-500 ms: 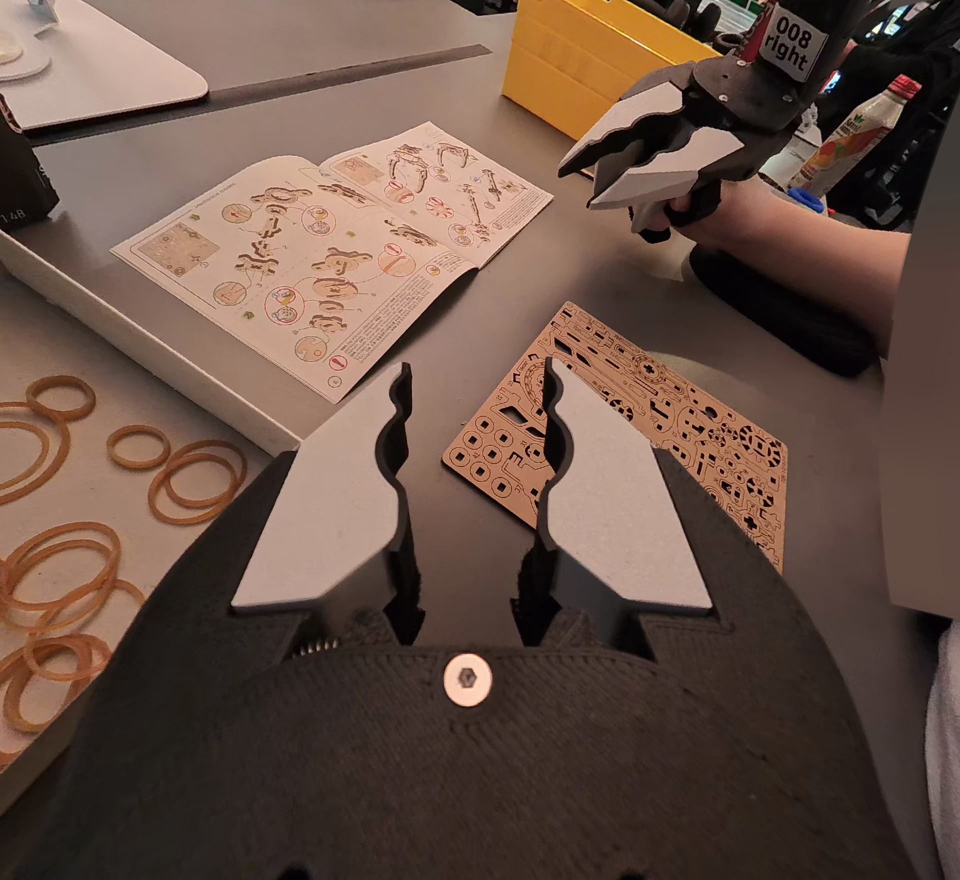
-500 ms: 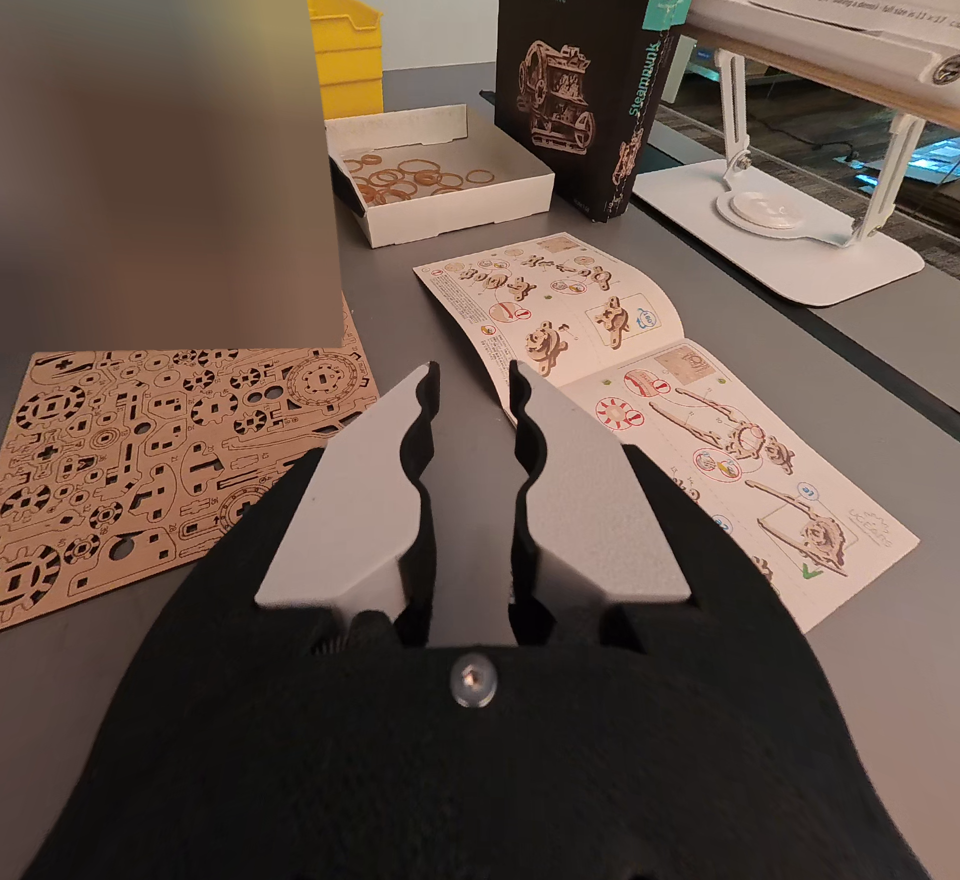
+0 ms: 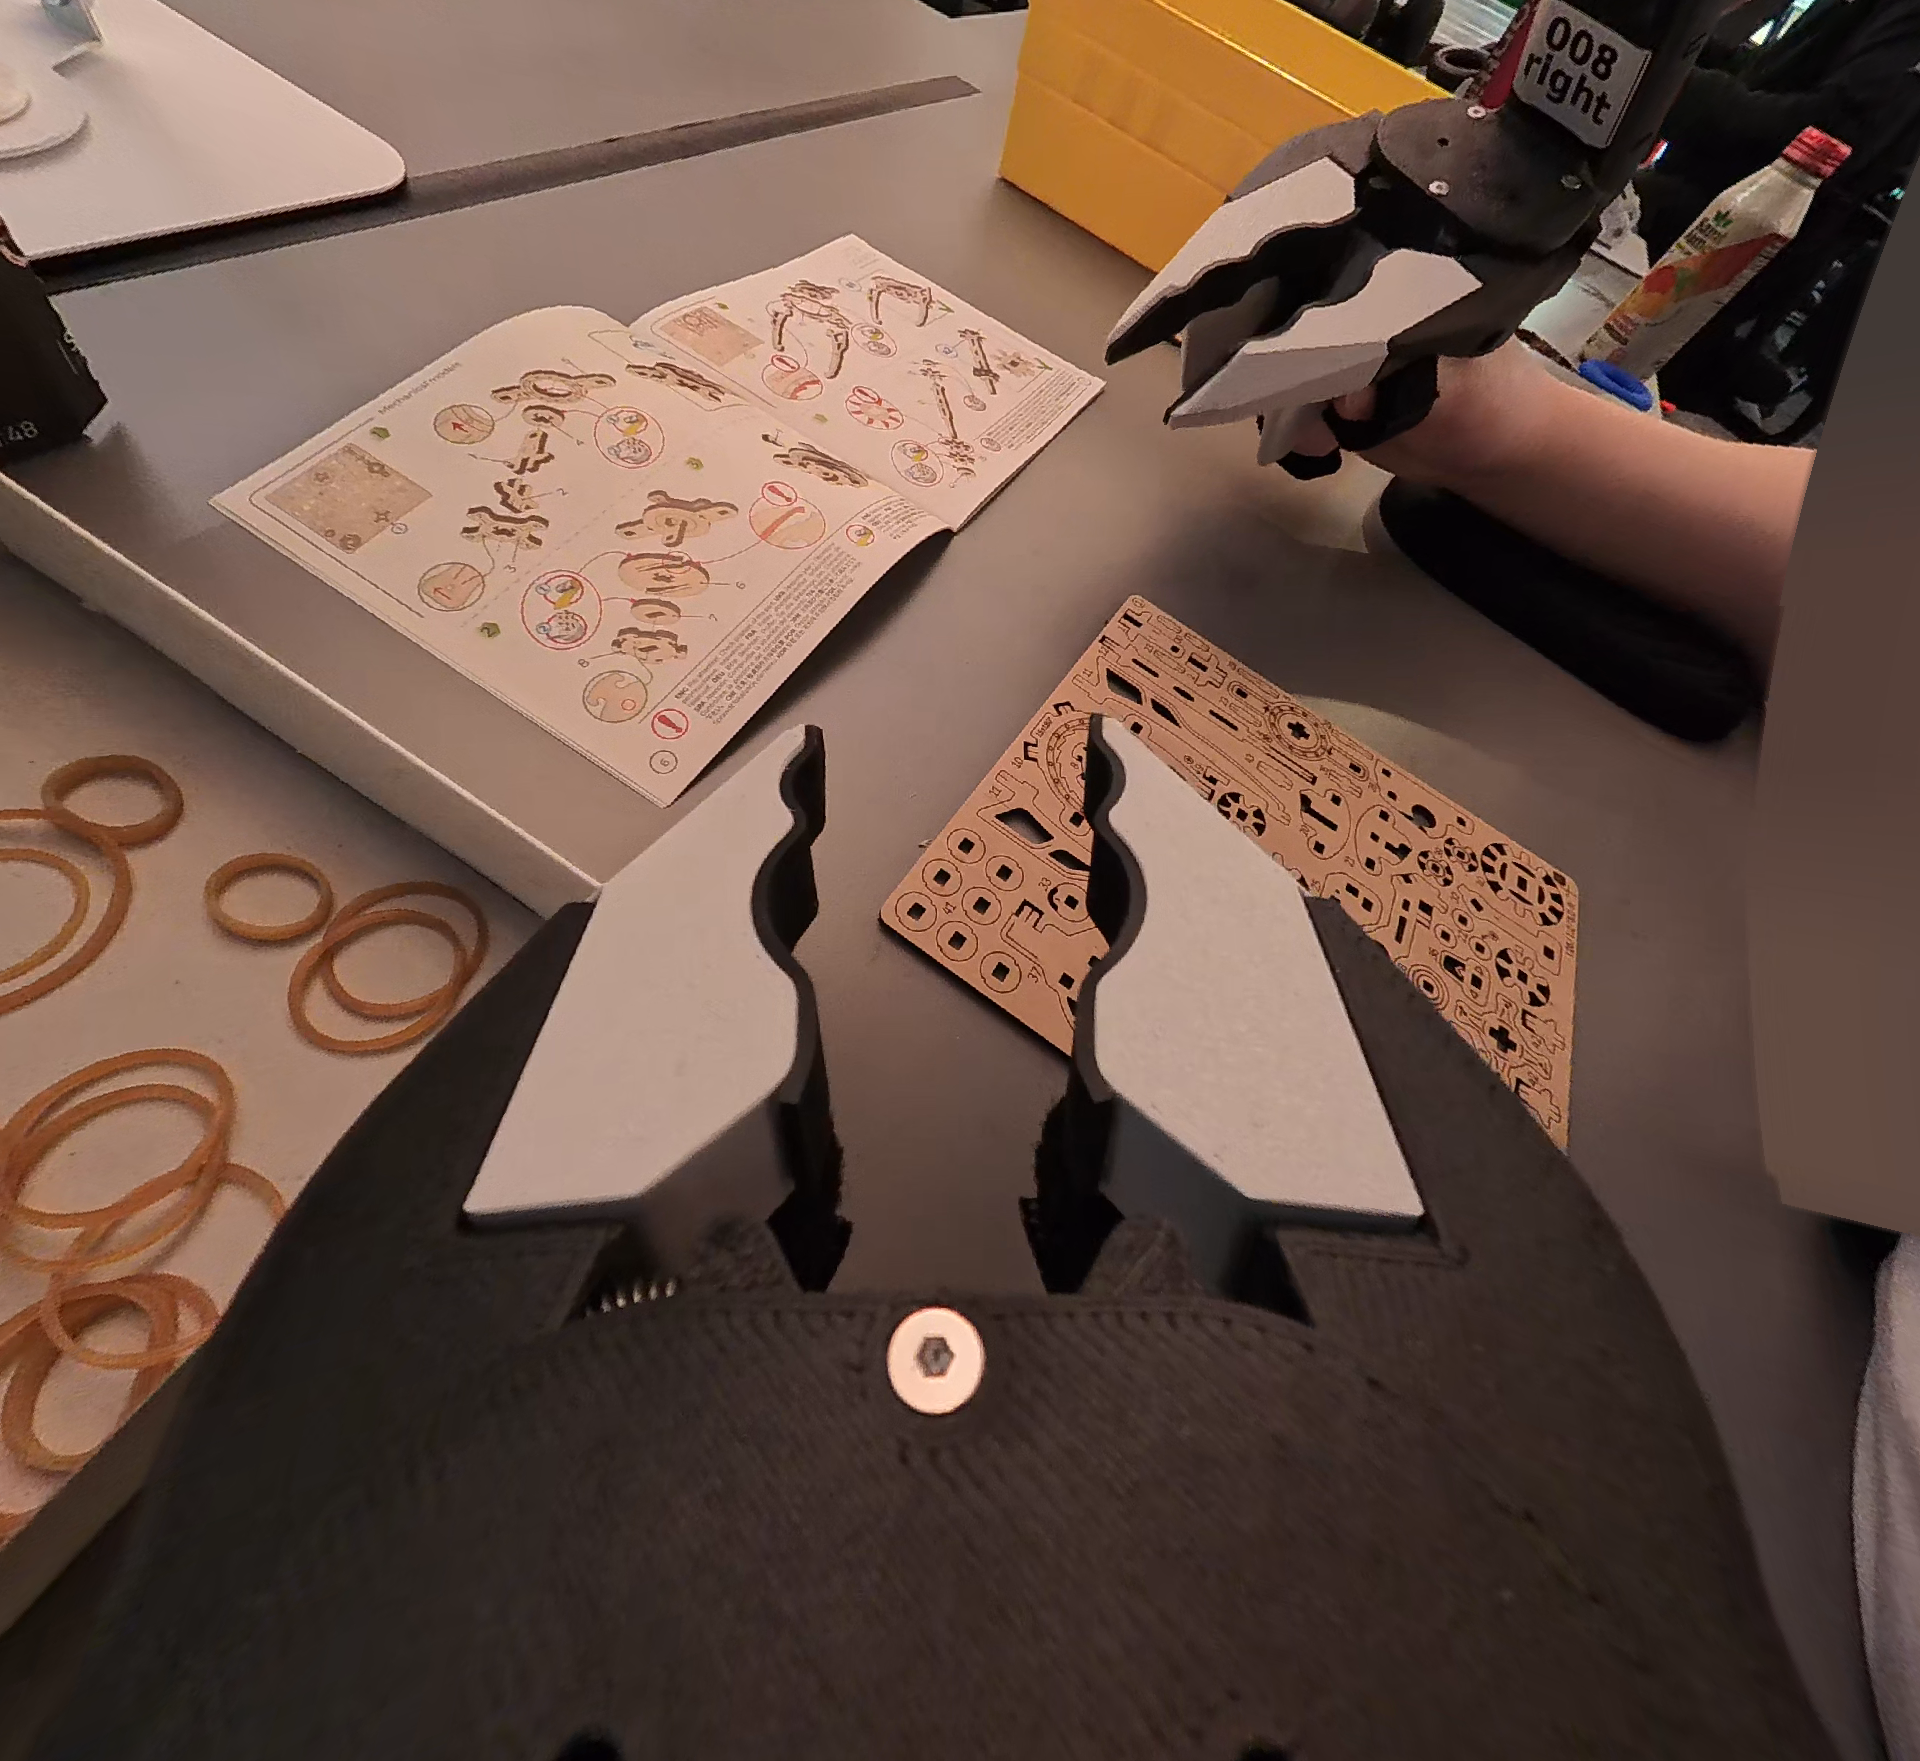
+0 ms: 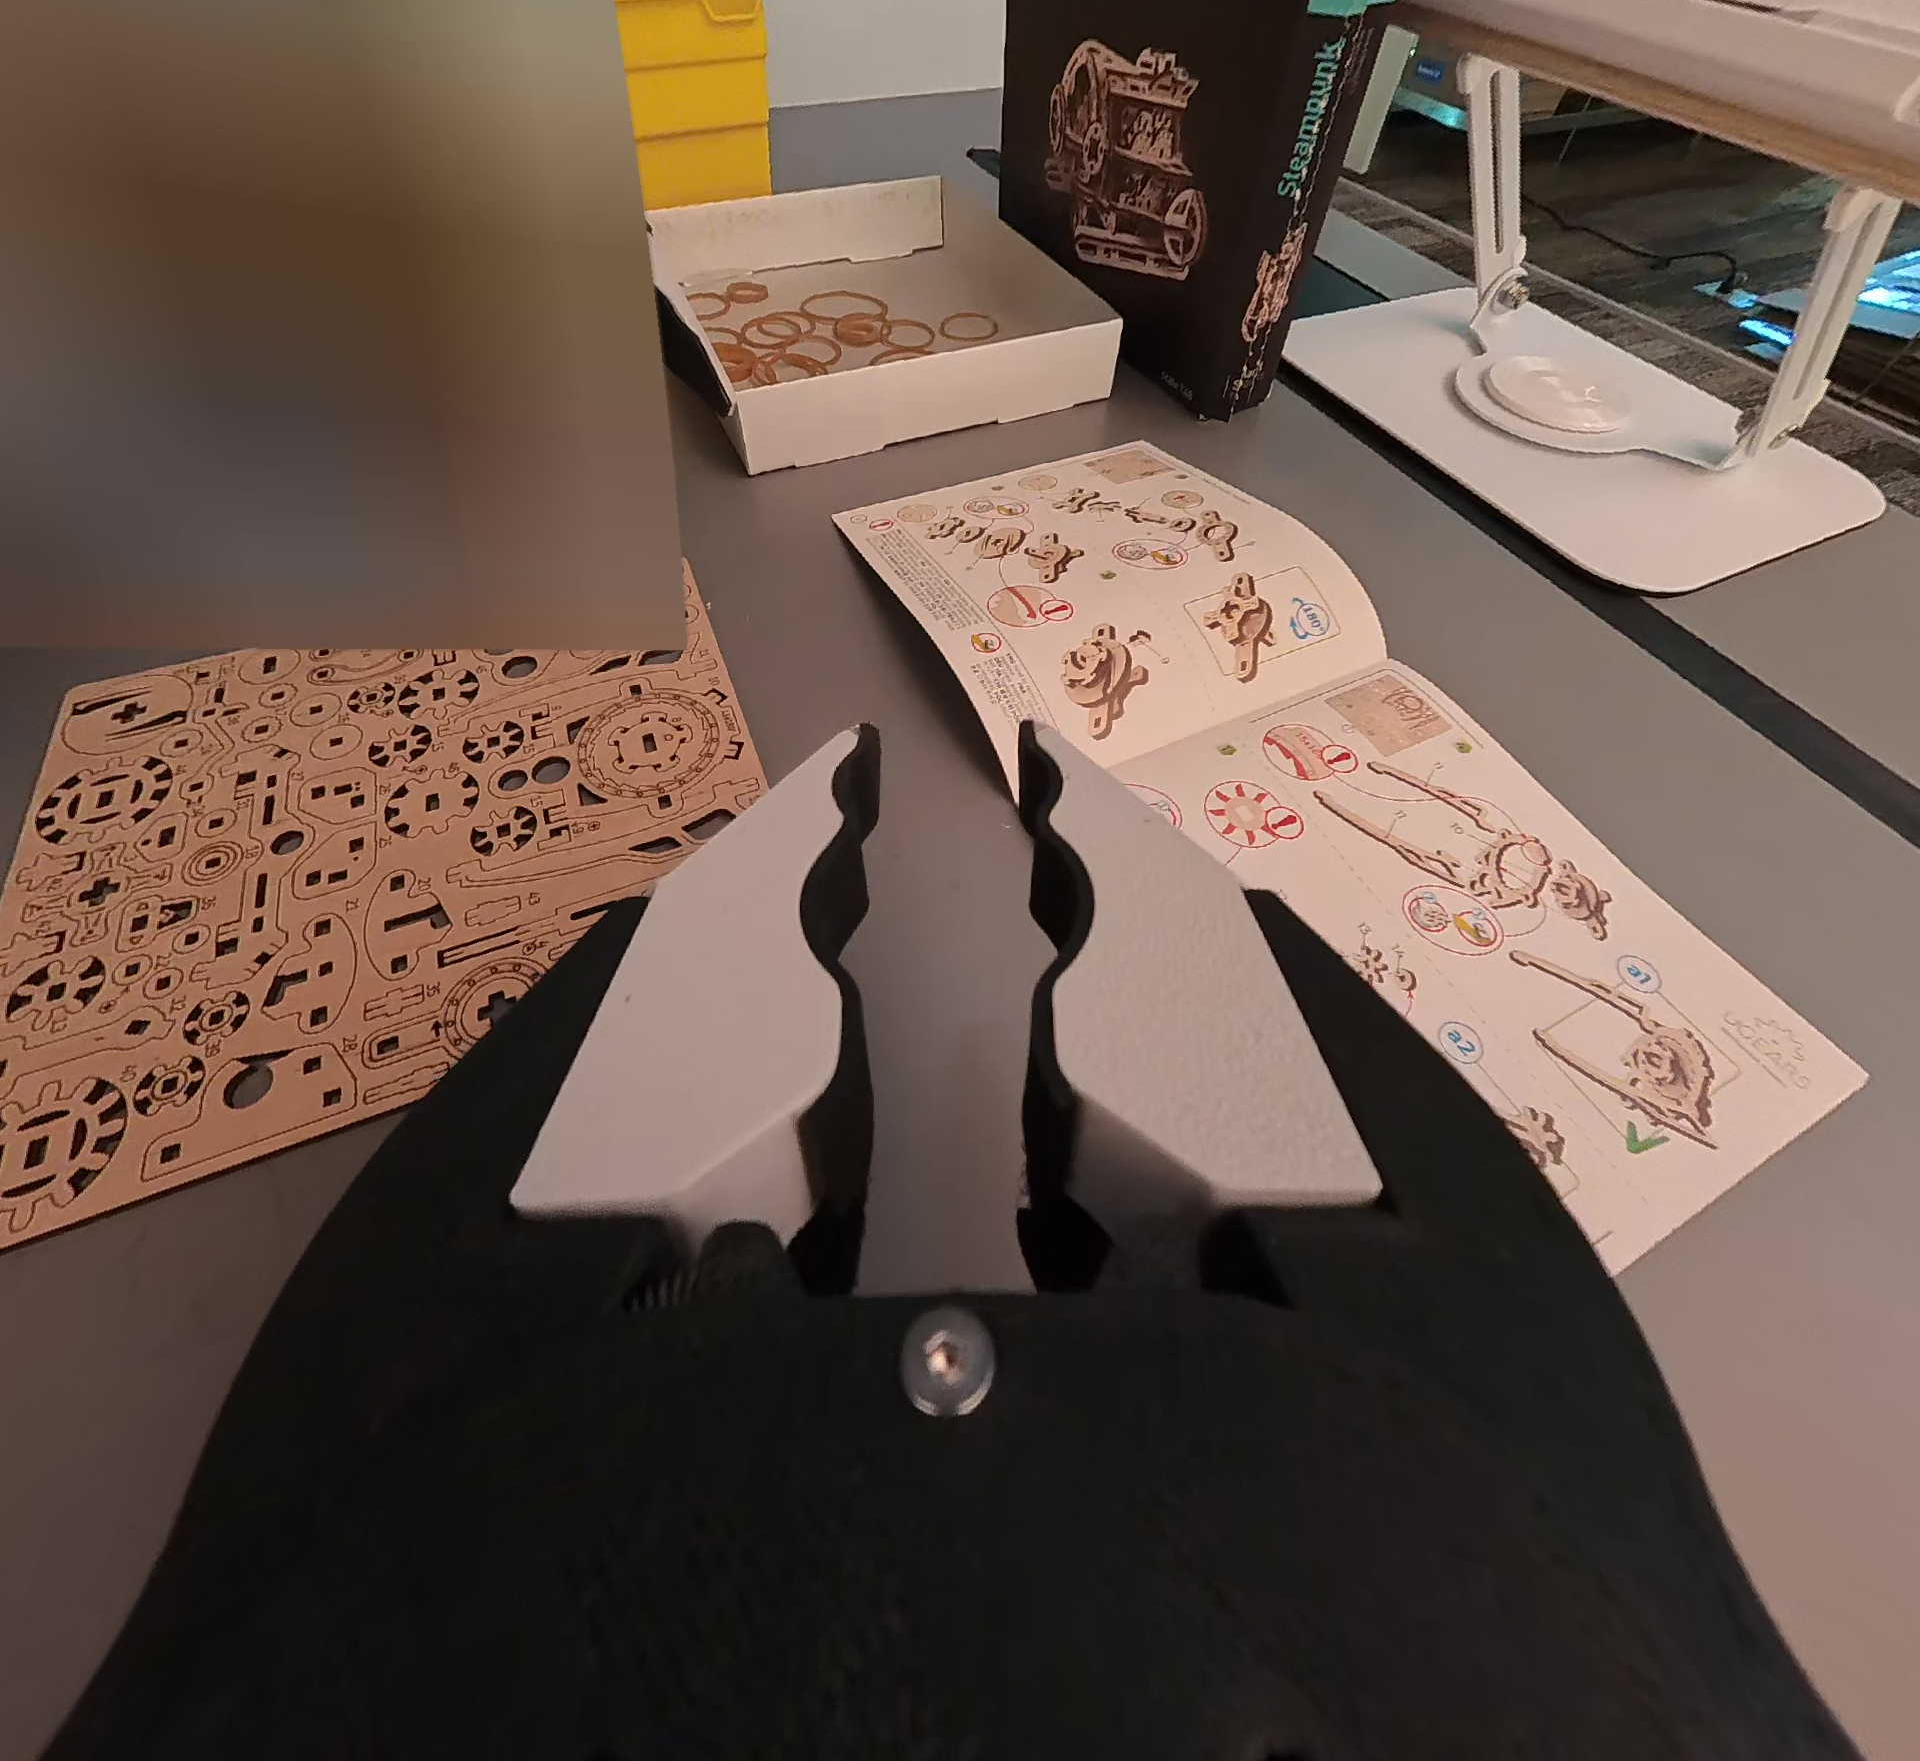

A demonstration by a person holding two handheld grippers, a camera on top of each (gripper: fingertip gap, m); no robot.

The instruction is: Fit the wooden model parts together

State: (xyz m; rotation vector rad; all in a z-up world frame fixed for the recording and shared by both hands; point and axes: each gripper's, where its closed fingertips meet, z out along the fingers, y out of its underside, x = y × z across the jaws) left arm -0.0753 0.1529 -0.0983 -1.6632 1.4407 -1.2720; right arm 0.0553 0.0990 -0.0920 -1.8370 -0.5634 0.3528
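A thin laser-cut wooden parts sheet (image 3: pixel 1351 859) lies flat on the grey table, also in the right wrist view (image 4: pixel 312 880). My left gripper (image 3: pixel 951 735) is open and empty, hovering over the sheet's near-left corner. My right gripper (image 4: pixel 940 740) is open and empty, held above the table between the sheet and an open instruction booklet (image 4: pixel 1299 776). It also shows in the left wrist view (image 3: pixel 1143 371), held by a hand at the right. The booklet lies beyond the sheet in the left wrist view (image 3: pixel 644 506).
A white shallow box (image 4: pixel 1039 361) holds several rubber bands (image 3: pixel 384 963). A dark model kit box (image 4: pixel 1174 101) stands behind it. A yellow bin (image 3: pixel 1164 101), a white stand base (image 4: pixel 1610 485) and a drink bottle (image 3: pixel 1714 246) sit at the table's edges. Across from one pair of fingers to the other is roughly 15 cm.
My right gripper has opened a little wider. Both grippers have hardly shifted otherwise.
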